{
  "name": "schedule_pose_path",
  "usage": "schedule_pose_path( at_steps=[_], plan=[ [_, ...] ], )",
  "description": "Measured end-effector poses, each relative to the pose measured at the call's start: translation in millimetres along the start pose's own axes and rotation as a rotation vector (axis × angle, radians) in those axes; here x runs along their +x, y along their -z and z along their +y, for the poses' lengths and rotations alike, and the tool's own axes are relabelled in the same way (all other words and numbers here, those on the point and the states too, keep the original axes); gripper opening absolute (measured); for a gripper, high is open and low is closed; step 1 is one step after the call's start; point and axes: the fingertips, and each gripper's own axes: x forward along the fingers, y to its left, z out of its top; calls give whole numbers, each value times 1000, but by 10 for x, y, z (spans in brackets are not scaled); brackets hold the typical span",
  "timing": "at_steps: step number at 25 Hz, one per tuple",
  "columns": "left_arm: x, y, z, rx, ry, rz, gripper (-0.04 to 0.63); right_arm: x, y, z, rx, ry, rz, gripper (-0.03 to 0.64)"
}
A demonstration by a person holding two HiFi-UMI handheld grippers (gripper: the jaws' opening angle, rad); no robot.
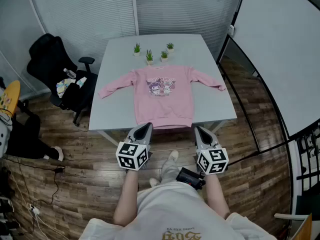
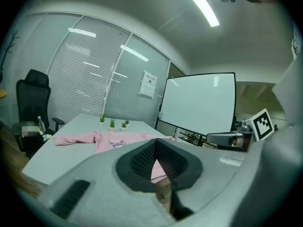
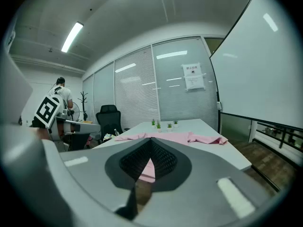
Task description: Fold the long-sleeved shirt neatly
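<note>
shirt (image 1: pixel 163 101): soft pink cloth, matt
tabletop (image 1: pixel 116 111): smooth and matt, as I see it
floor (image 1: pixel 75 151): wood planks, faint sheen
left gripper (image 1: pixel 145 127): matt grey plastic, ribbed dark pads (image 2: pixel 142 161)
right gripper (image 1: pixel 199 130): same finish

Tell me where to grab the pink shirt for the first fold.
Likely best: take the pink long-sleeved shirt by its hem corners, coming in low from the near table edge. It lies flat, front up, sleeves spread, hem along that edge, just ahead of the shut left claw and right claw.

- Head view looks steeply down on the table (image 1: pixel 112 111) from its near edge.
- Both gripper views look low across it, sharing the pink shirt (image 2: pixel 110 143).
</note>
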Motion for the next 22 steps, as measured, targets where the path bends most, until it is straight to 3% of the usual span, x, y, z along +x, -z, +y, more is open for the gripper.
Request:
schedule_pose_path(
  at_steps=[15,18,19,21,22],
  plan=[
    [59,-36,-70,11,28,8,8,-69,-12,-96,26,48,-2,12],
    [114,-41,-127,11,69,-4,13,-65,5,-127,45,48,-10,12],
    [145,-48,-180,0,107,-11,74,-54,26,-132,57,40,-2,17],
    [208,-67,-301,-40,188,-18,289,-23,82,-140,85,25,30,164],
    [237,-75,-348,-54,212,-17,312,-18,98,-160,94,28,40,215]
  ],
)
